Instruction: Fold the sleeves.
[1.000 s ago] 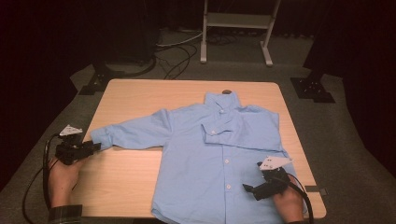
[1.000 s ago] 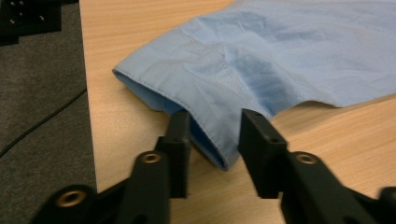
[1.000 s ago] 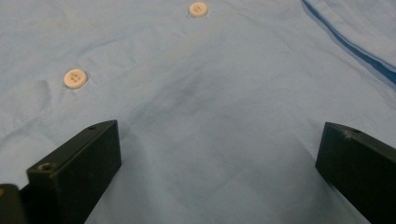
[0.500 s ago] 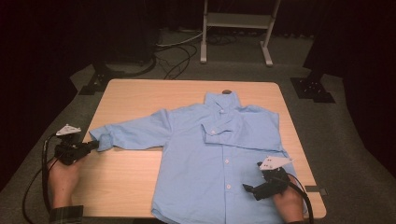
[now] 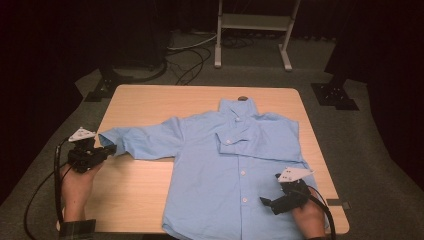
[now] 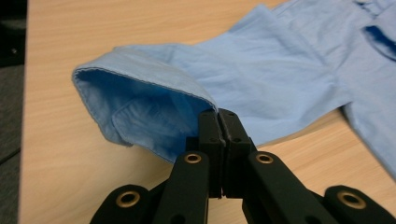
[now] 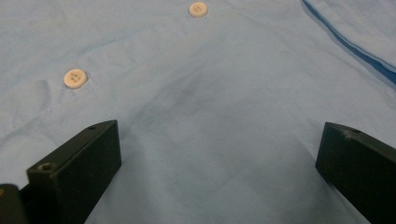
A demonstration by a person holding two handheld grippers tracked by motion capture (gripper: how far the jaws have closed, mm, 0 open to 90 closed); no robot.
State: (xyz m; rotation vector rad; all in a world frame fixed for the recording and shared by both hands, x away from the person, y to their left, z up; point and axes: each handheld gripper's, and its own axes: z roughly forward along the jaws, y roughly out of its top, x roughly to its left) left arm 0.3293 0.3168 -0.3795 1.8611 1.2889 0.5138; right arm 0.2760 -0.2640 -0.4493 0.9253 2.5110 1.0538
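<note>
Shirt [image 5: 240, 165] lies flat, front up, on the right half of the surface [image 5: 150, 100]; long axis runs far edge to near edge, collar [image 5: 239, 107] toward the far edge, hem at the near edge. Light blue, buttoned, white buttons [image 7: 75, 78] down the placket, few creases. One sleeve [image 5: 145, 142] sticks out straight toward the left edge, roughly parallel to the far edge; the other sleeve is folded in across the chest, cuff near the placket. Left tongs [image 5: 106, 150] near the left edge, jaws shut tight on the cuff [image 6: 140, 107] of the outstretched sleeve; they have just been closing with the cuff fabric between them. In the left gripper view the cuff is lifted a little off the wood, its mouth gaping open so the darker inner lining shows, stitched hem visible, pinch sits at the cuff's edge. Sleeve behind it is lightly wrinkled and lies on the wood. Right tongs [image 5: 266, 202] near the near right corner, over the shirt's lower front, pointing toward the placket. Jaws wide, nothing between them but flat cloth below; can't tell whether the tips touch the fabric. Two buttons show ahead of them in the right gripper view.
</note>
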